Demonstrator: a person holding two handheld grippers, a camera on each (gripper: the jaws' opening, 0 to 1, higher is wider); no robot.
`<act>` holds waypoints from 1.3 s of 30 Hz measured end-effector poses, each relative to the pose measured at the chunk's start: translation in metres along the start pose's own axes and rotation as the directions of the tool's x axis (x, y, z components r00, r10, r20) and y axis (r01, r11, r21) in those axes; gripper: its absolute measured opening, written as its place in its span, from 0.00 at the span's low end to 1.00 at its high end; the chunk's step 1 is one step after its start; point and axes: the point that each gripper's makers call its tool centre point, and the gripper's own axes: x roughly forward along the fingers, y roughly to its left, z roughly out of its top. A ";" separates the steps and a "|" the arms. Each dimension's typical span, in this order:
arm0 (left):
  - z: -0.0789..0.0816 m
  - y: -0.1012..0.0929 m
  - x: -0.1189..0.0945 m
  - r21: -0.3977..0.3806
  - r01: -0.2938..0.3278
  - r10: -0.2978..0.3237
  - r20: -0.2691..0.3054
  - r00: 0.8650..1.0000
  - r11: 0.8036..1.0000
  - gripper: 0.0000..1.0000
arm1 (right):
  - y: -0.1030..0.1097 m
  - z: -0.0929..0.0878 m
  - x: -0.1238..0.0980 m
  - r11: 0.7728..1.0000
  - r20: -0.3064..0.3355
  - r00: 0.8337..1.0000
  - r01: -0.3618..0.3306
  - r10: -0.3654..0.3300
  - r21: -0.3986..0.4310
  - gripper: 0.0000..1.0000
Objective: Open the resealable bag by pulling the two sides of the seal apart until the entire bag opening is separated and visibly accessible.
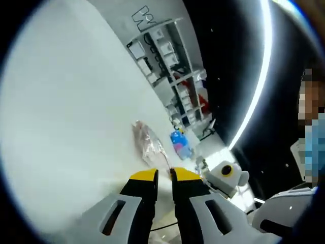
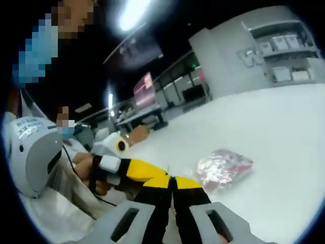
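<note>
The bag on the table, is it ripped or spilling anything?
No. The bag lies crinkled but whole on the white table, nothing spilled beside it. Its seal is too small to judge. The left tool looks closed at one end.

Bag on table, beside claws

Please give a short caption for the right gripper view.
Both grippers meet near a sealed resealable bag on the white table.

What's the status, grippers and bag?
Left gripper jaws near closed, touching bag edge. Right gripper shut, short of bag. Bag flat on table, still sealed. Nothing blocking.
</note>
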 end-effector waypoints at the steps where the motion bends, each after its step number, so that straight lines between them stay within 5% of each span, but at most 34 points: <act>1: 0.000 0.000 -0.001 0.000 -0.001 0.001 -0.002 1.000 1.000 0.11 | 0.000 0.000 0.000 1.000 0.000 1.000 -0.001 0.001 -0.001 0.00; 39: -0.002 -0.008 0.000 -0.034 0.032 -0.032 -0.008 0.999 0.999 0.01 | 0.004 -0.004 0.000 1.000 -0.009 1.000 -0.013 0.012 -0.002 0.00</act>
